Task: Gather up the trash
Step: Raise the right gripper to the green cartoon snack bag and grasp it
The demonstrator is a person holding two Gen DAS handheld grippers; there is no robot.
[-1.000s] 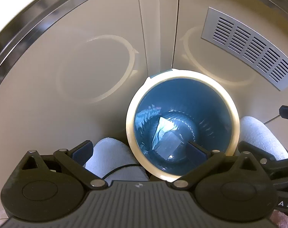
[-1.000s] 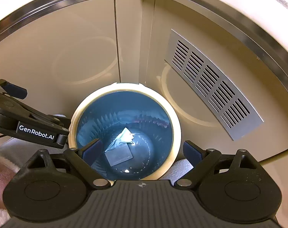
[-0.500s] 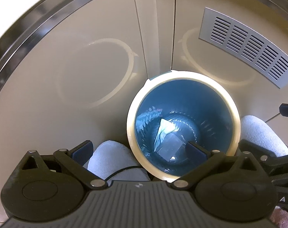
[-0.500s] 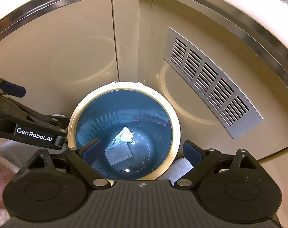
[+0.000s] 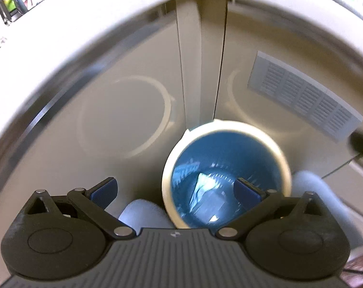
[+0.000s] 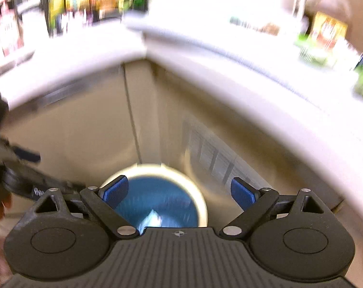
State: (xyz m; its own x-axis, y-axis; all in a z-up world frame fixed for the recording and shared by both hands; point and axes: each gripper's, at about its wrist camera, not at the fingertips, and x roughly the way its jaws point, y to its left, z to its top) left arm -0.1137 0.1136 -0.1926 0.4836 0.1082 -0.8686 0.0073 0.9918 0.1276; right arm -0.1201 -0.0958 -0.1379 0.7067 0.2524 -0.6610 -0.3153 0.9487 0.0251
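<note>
A round bin (image 5: 229, 129) with a cream rim and blue inside stands on the floor in the corner of a beige counter. Crumpled white and grey trash (image 5: 205, 199) lies at its bottom. My left gripper (image 5: 175, 190) hangs open above the bin's near left edge, nothing between its blue pads (image 5: 103, 190). In the right wrist view the bin (image 6: 157, 199) sits low and blurred, with trash (image 6: 152, 217) showing inside. My right gripper (image 6: 180, 192) is open and empty above it. The left gripper (image 6: 25, 175) shows at that view's left edge.
Beige cabinet panels meet in a corner behind the bin, with a slatted vent (image 5: 306, 96) on the right panel. A white countertop (image 6: 229, 55) runs above, carrying blurred bottles and packets (image 6: 325, 36). A person's grey-clad knees (image 5: 318, 196) flank the bin.
Both grippers have risen and tilted up, the right one much more; the countertop and its items have come into view. The bin and trash have not moved. Both stay open.
</note>
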